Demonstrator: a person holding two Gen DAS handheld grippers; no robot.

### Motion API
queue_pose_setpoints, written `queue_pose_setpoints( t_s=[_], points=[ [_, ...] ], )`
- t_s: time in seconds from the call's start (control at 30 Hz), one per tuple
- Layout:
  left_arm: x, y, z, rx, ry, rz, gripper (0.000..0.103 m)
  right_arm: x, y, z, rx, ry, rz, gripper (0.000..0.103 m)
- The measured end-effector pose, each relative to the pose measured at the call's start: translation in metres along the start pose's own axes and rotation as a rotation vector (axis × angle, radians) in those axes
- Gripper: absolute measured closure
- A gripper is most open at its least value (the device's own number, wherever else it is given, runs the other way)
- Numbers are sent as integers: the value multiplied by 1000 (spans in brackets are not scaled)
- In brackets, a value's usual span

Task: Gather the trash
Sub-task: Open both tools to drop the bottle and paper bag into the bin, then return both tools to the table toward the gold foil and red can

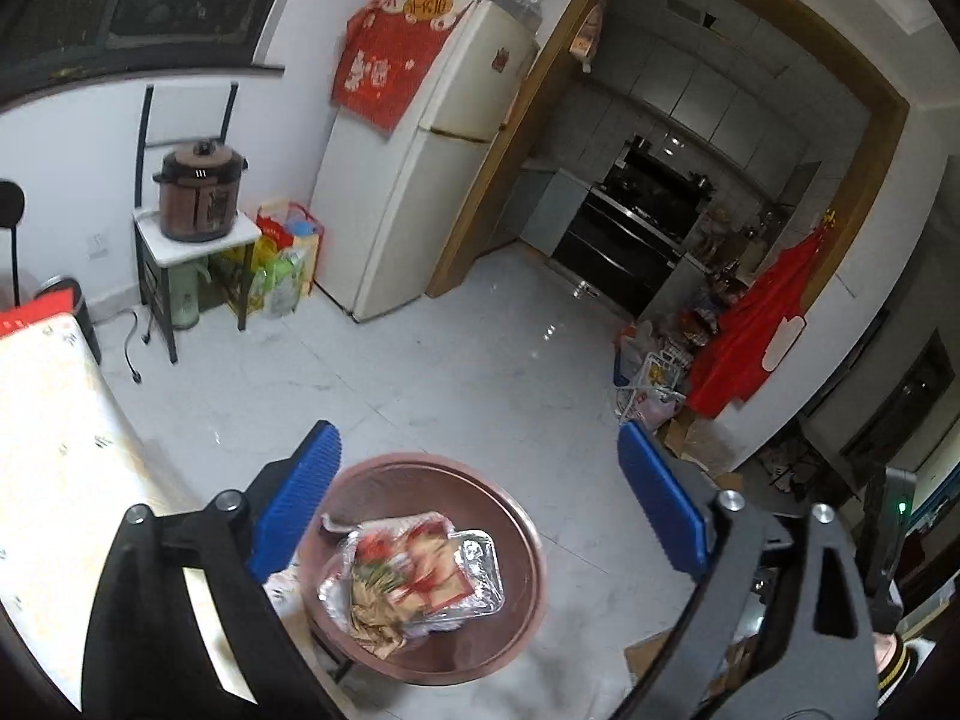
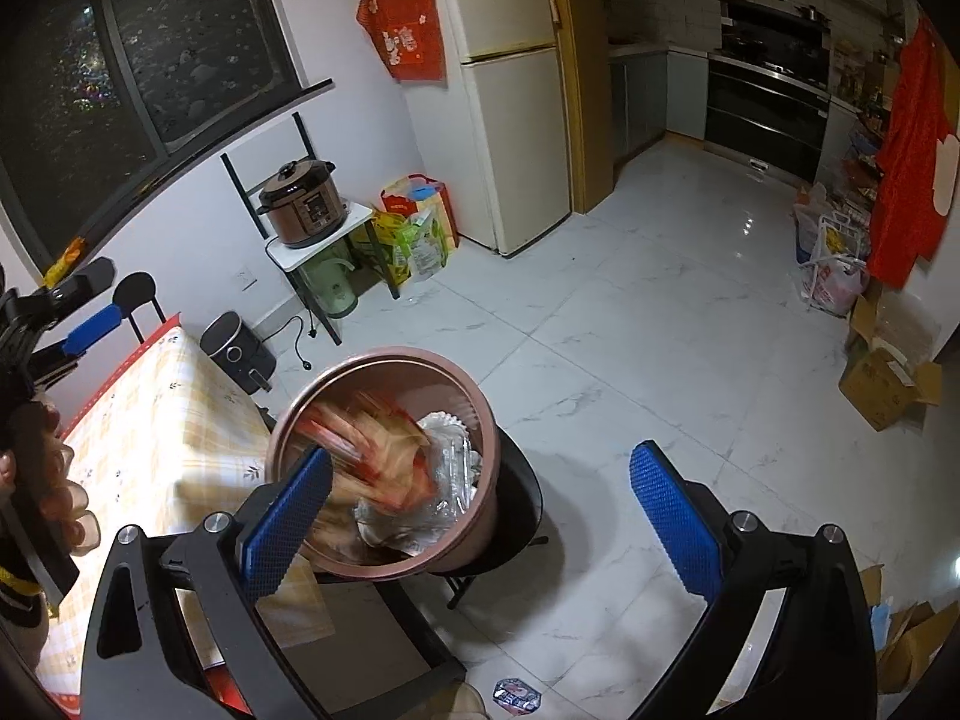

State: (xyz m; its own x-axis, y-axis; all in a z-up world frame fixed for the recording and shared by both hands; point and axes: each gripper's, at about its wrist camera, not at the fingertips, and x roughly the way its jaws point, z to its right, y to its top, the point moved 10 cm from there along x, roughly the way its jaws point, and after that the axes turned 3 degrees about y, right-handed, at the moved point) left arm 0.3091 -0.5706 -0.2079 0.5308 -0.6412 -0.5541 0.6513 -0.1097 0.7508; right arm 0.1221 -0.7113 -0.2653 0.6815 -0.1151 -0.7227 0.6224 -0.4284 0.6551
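A round pink trash bin (image 1: 528, 546) stands on a black stool beside the table. It holds a red and yellow wrapper (image 1: 414, 570) lying on a clear foil tray (image 1: 480, 552). My left gripper (image 1: 480, 510) is open and empty, hovering above the bin. In the right wrist view the bin (image 2: 474, 516) sits low and left of centre, and a red wrapper (image 2: 372, 450) is blurred in motion inside its mouth. My right gripper (image 2: 480, 516) is open just above the bin's rim, holding nothing. The left gripper (image 2: 90, 324) also shows at the far left there.
A table with a yellow checked cloth (image 2: 144, 432) borders the bin on the left. A fridge (image 2: 510, 90), a cooker on a small stand (image 2: 306, 204) and bags stand by the far wall. Cardboard boxes (image 2: 888, 384) lie at right. A blue packet (image 2: 516, 696) lies on the white tiled floor.
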Motion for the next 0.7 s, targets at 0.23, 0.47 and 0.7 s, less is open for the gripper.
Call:
queue_pose_setpoints(
  t_s=[0.23,0.47,0.7],
  points=[
    [-67,5,-71,-28,155,92,6,4,14,-41,-43,58,21,5],
    [-182,-11,-182,-85,394,164,6,13,21,-120,-121,146,25,5],
    [-315,-78,-279,-188,609,159,6,18,10,-220,-216,246,-2,5]
  ],
)
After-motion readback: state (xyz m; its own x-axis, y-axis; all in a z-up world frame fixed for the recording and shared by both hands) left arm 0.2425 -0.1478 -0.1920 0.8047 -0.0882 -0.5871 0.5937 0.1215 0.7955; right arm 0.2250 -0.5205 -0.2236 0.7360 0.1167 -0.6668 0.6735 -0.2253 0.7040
